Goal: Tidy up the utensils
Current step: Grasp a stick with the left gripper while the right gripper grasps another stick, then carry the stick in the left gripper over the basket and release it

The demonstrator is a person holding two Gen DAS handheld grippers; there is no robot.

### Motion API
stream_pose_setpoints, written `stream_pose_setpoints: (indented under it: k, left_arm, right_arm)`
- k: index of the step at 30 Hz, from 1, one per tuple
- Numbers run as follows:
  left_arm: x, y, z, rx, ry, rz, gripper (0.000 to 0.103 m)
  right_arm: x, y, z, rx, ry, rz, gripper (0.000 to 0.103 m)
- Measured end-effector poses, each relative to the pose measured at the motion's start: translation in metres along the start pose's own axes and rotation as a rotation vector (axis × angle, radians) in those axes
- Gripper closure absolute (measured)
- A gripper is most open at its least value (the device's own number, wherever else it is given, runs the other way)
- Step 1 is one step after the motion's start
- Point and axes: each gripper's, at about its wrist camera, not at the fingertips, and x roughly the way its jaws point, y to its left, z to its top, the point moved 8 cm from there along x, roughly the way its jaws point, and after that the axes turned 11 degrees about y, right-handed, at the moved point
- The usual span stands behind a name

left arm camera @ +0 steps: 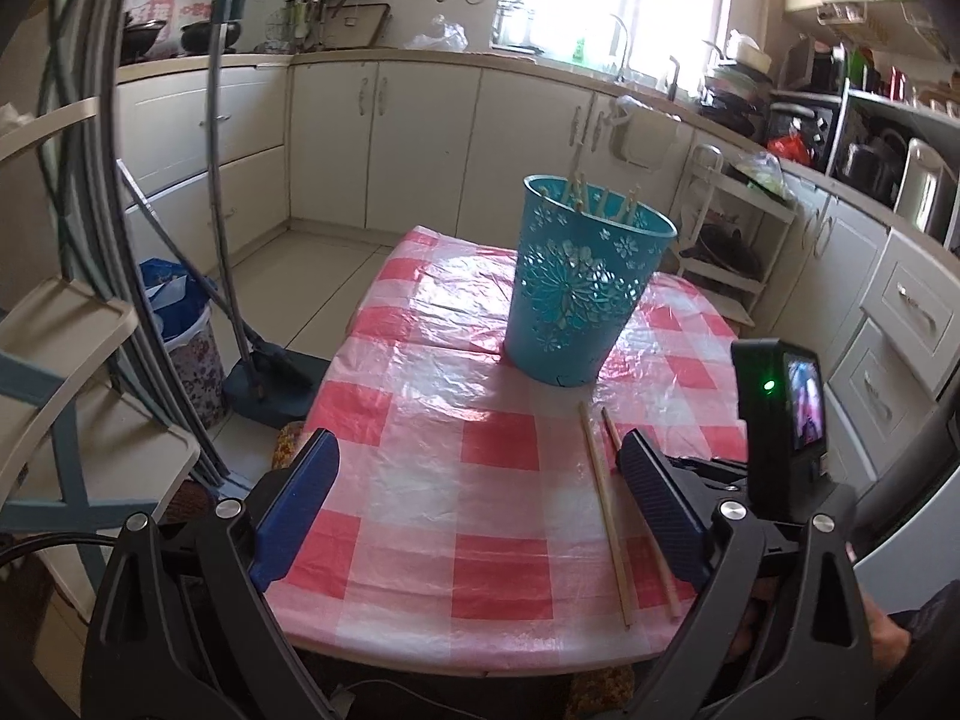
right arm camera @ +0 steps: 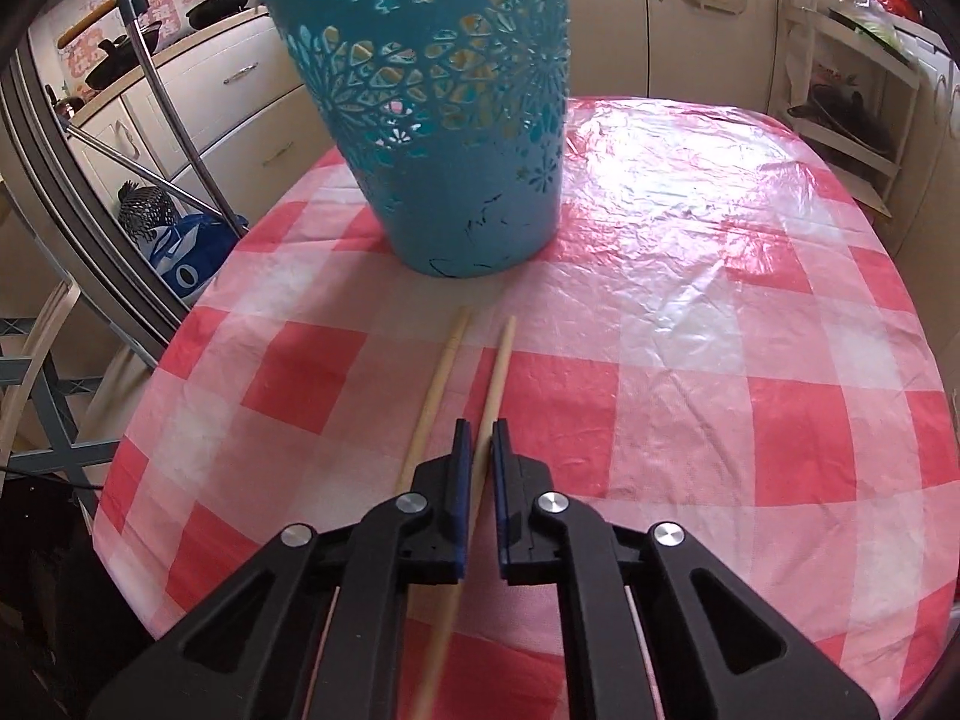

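Left gripper [left arm camera: 477, 480] I see spread wide, empty, near side of the teal basket [left arm camera: 585, 282]; two chopsticks [left arm camera: 606, 498] lie on the checked tablecloth [left arm camera: 432, 420] just before it. Right gripper [right arm camera: 478, 438] I read as pinching the right chopstick [right arm camera: 501, 360], the left chopstick [right arm camera: 444, 360] beside, basket just beyond.

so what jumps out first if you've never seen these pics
The teal bucket stands out first, upright in the middle of the red-checked tablecloth, with wooden sticks poking above its rim. Next, two chopsticks lie side by side on the cloth in front of it. The right gripper is shut on one chopstick, while the left gripper is open over the near edge.
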Motion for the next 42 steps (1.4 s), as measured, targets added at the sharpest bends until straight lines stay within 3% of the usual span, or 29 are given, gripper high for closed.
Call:
stream_pose_setpoints:
  k: [11, 20, 26, 31, 36, 42]
  left_arm:
    - [0.103, -0.060, 0.011, 0.125, 0.135, 0.041, 0.012]
    - [0.154, -0.083, 0.009, 0.178, 0.232, 0.082, 0.014]
    - [0.164, -0.091, 0.000, 0.239, 0.297, 0.043, 0.050]
    - [0.159, -0.092, -0.004, 0.276, 0.313, 0.012, 0.089]
    - [0.150, -0.077, -0.009, 0.279, 0.317, 0.014, 0.098]
    - [0.133, -0.046, -0.018, 0.284, 0.316, 0.022, 0.098]
  right_arm:
    - [-0.021, -0.063, -0.015, 0.106, 0.013, -0.019, 0.097]
    - [-0.023, -0.069, -0.018, 0.107, 0.024, -0.014, 0.097]
    - [-0.021, -0.065, -0.017, 0.098, 0.028, -0.006, 0.097]
    - [-0.018, -0.057, -0.016, 0.076, 0.033, 0.003, 0.097]
    - [-0.016, -0.044, -0.015, 0.046, 0.036, 0.011, 0.097]
    - [-0.013, -0.030, -0.016, 0.020, 0.043, 0.038, 0.097]
